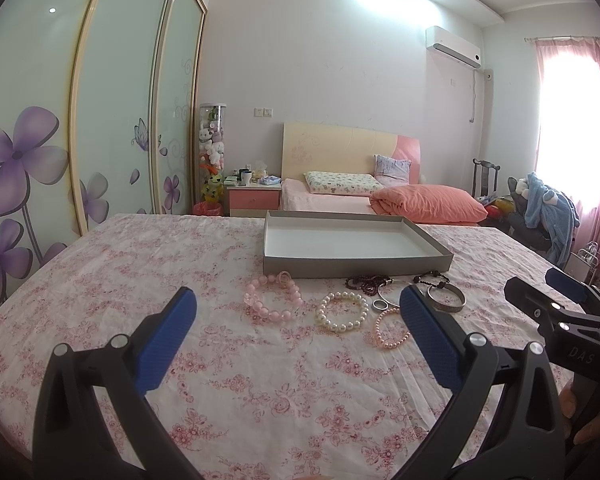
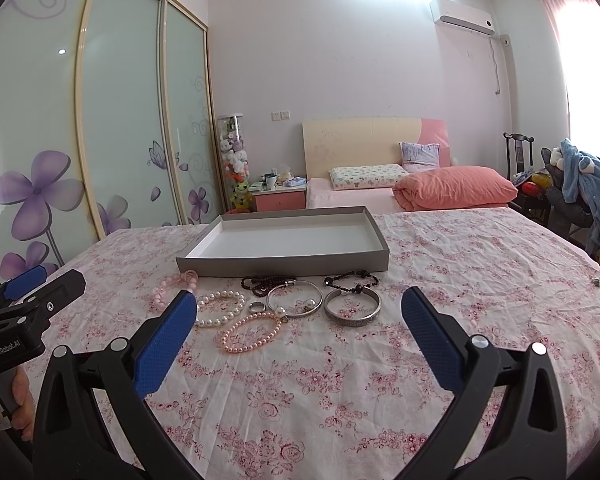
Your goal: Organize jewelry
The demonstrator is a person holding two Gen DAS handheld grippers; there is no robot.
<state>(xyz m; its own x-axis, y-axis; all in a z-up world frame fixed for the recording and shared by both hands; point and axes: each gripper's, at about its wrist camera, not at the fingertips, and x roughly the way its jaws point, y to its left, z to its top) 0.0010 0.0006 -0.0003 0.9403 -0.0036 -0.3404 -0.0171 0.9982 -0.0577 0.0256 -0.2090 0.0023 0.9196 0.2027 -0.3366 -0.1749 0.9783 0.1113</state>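
Observation:
An empty grey tray [image 1: 354, 268] [image 2: 284, 266] lies on the floral cloth. In front of it lie a pink bead bracelet [image 1: 273, 295] [image 2: 168, 286], a white pearl bracelet [image 1: 342, 312] [image 2: 220, 308], a small pink pearl bracelet [image 1: 392, 327] [image 2: 252, 332], dark bead strings [image 1: 366, 283] [image 2: 260, 283], a ring [image 2: 257, 307], a thin silver bangle [image 2: 296, 300] and a wide silver cuff [image 1: 446, 300] [image 2: 352, 307]. My left gripper [image 1: 298, 312] is open and empty, short of the jewelry. My right gripper [image 2: 299, 312] is open and empty, also short of it.
The table wears a pink floral cloth [image 1: 240, 360]. Behind it are a bed [image 1: 340, 192] with a pink duvet, a nightstand [image 1: 254, 196], sliding wardrobe doors [image 1: 112, 120] at left and a chair with clothes [image 1: 540, 208] at right.

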